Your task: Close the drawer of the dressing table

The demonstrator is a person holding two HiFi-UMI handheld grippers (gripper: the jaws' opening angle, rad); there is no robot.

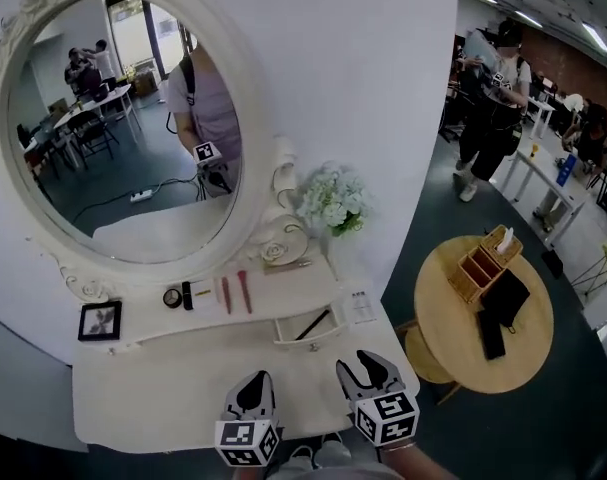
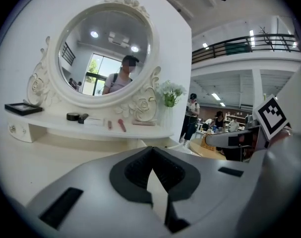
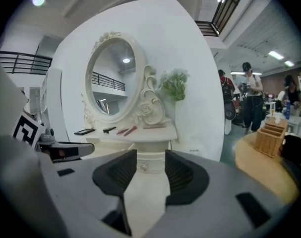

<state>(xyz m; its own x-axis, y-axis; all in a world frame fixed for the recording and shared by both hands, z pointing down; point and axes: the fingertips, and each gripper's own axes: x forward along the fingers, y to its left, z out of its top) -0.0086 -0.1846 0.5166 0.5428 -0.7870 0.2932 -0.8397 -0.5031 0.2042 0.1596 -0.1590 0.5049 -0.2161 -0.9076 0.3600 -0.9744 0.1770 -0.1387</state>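
Your hands are cut off at the bottom edge of the head view, so only the marker cubes and dark fingers of each tool show. What lies in the drawer (image 1: 308, 326) is hard to make out: one dark slim stick, nothing clearer.

The drawer stands pulled out below the shelf (image 1: 283, 290), right of the middle of the dressing table (image 1: 153, 378). Your right gripper (image 1: 365, 366) hovers near it, jaws spread. The drawer's small knob (image 3: 144, 167) is framed in the gap, untouched. Your left gripper (image 1: 255, 380) sits beside it over the tabletop, tips pressed together on nothing.

On the shelf lie a black-framed picture (image 1: 100, 320), a round black compact (image 1: 172, 297) and red brushes (image 1: 236, 293), with pale flowers (image 1: 333, 203) at the right end. Beyond, on dark flooring, stands a round wooden table (image 1: 528, 353) carrying a wicker organiser (image 1: 486, 263).

The furniture is matte white, and the oval mirror (image 1: 123, 128) has a frame carved with roses and scrolls. Your jaw pads are ribbed and black, set in smooth grey shells.
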